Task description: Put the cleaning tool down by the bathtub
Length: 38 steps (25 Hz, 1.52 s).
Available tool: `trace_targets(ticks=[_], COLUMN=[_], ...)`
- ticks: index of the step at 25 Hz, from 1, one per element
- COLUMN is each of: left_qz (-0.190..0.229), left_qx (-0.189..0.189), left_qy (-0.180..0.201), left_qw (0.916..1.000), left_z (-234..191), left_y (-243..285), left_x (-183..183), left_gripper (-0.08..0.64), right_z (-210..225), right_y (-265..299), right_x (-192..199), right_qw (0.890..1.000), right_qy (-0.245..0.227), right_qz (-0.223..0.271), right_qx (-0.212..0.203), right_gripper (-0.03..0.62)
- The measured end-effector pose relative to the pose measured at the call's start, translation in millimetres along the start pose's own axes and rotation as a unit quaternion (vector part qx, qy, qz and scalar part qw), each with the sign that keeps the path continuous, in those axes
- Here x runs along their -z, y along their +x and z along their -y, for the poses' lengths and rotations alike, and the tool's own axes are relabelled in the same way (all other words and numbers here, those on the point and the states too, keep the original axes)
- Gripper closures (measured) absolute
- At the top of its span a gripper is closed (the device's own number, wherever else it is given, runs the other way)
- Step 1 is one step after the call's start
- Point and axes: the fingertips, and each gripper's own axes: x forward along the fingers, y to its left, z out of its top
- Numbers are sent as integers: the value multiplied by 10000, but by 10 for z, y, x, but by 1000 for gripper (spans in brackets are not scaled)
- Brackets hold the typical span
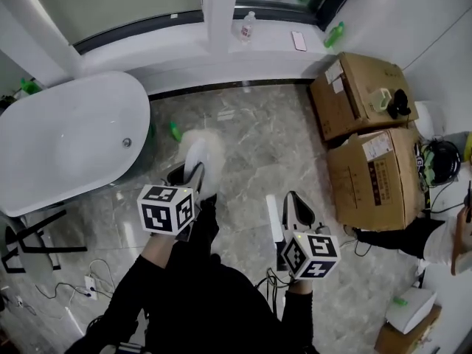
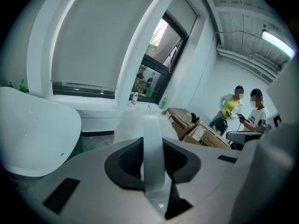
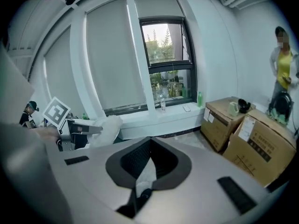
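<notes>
Your left gripper (image 1: 189,177) has its jaws closed on the flat white handle of the cleaning tool (image 1: 200,146). In the left gripper view the handle stands upright between the two dark pads, and the fluffy white head is at the far end. In the head view this head is over the grey floor (image 1: 258,139), just beside the right end of the bathtub (image 1: 66,139) and not touching it. From the right gripper view the tool looks lifted in the air, not lying on the floor.

Your right gripper (image 1: 298,206) is to the right of the left one and well apart from the tool. Its jaws meet at the tips. In the gap behind the tips there is a pale patch, and I cannot tell what it is.

Two boxes (image 1: 369,139) stand at the right wall. A bottle (image 1: 247,26) is on the sill (image 1: 184,39) behind the bathtub.
</notes>
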Motion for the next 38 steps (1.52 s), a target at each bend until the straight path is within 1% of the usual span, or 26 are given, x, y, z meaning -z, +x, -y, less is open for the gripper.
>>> trace_targets(ticks=[6, 10, 13, 21, 26, 33, 38], left_qz=[-154, -175, -180, -290, -281, -281, -266], left_qx=[65, 59, 31, -71, -115, -220, -348], left_qy=[-26, -18, -44, -220, -246, -191, -160], left_qw=[9999, 9998, 9998, 9993, 9992, 9992, 9989], left_z=[-229, -381, -482, -683, -777, -903, -935], left_y=[517, 836, 1042, 1400, 1540, 1733, 1917], left_x=[-340, -589, -707, -814, -868, -897, -867], left_gripper=[466, 466, 466, 466, 466, 466, 466], right_z=[30, 101, 132, 145, 113, 62, 113], right_y=[578, 905, 1108, 1570, 1889, 2345, 2623], right_x=[-344, -576, -700, -881, -989, -948, -881], right_qw=[9999, 9997, 9997, 9991, 9982, 9962, 9938], right_qy=[9, 12, 7, -212, -430, -553, -694], right_qz=[-167, -236, -253, -371, -372, -560, -703], right_qx=[-12, 10, 11, -74, -186, -384, -519], right_gripper=[594, 592, 593, 592, 592, 593, 593])
